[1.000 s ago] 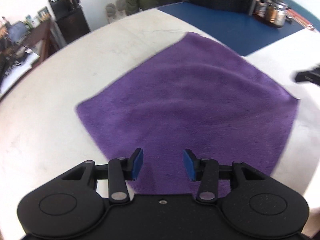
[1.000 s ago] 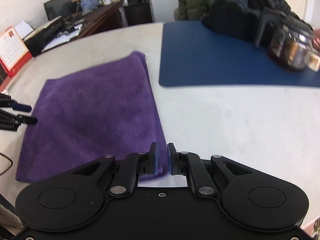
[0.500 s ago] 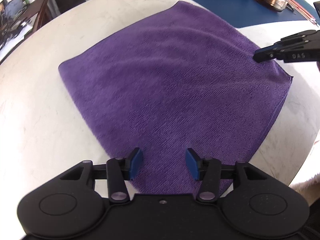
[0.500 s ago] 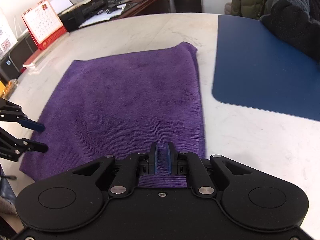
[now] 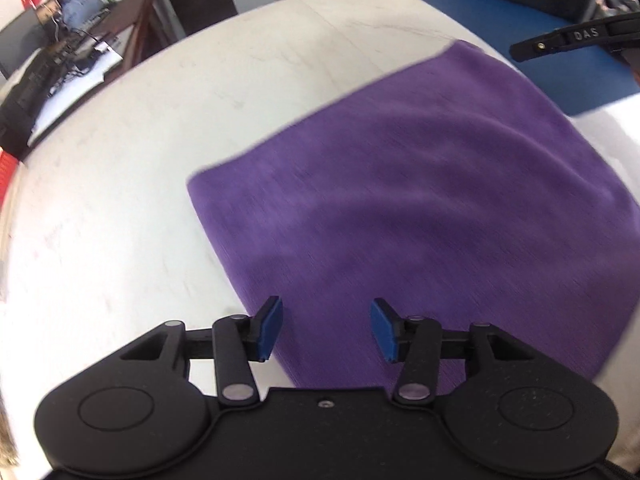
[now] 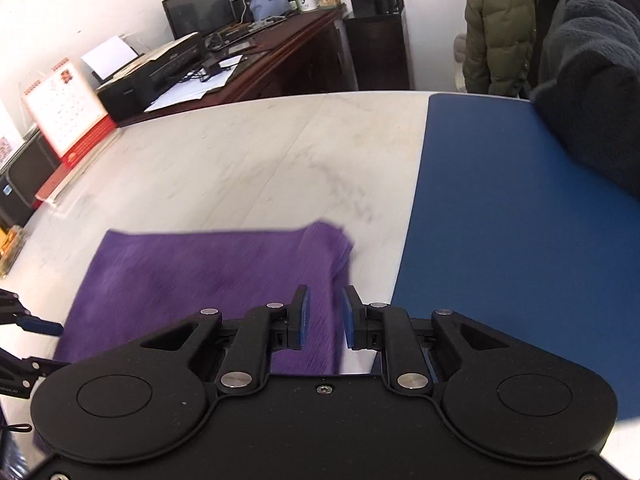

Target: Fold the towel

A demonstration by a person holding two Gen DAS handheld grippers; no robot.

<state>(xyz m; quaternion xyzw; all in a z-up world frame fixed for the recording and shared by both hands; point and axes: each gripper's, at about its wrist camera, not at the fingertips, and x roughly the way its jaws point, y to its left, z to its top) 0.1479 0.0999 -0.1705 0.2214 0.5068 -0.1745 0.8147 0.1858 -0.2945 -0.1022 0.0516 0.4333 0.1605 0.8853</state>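
Observation:
A purple towel (image 5: 420, 200) lies flat on the white marble table (image 5: 160, 140). My left gripper (image 5: 326, 328) is open and empty, held above the towel's near edge close to its left side. In the right wrist view the towel (image 6: 192, 276) lies below and to the left. My right gripper (image 6: 325, 316) is partly open and empty, above the towel's right edge near the far right corner (image 6: 332, 236). The right gripper's finger (image 5: 560, 42) shows at the top right of the left wrist view. The left gripper's fingers (image 6: 36, 326) show at the left edge of the right wrist view.
A blue mat (image 6: 500, 240) lies on the table right of the towel. A seated person in dark fleece (image 6: 592, 80) leans on the mat's far side. A desk with a printer and monitor (image 6: 192, 40) stands beyond the table. A red calendar (image 6: 64, 116) stands at the left.
My right gripper has opened a little and moved forward along the towel's right edge toward the far corner. My left gripper has shifted and turned toward the towel's left side, still open.

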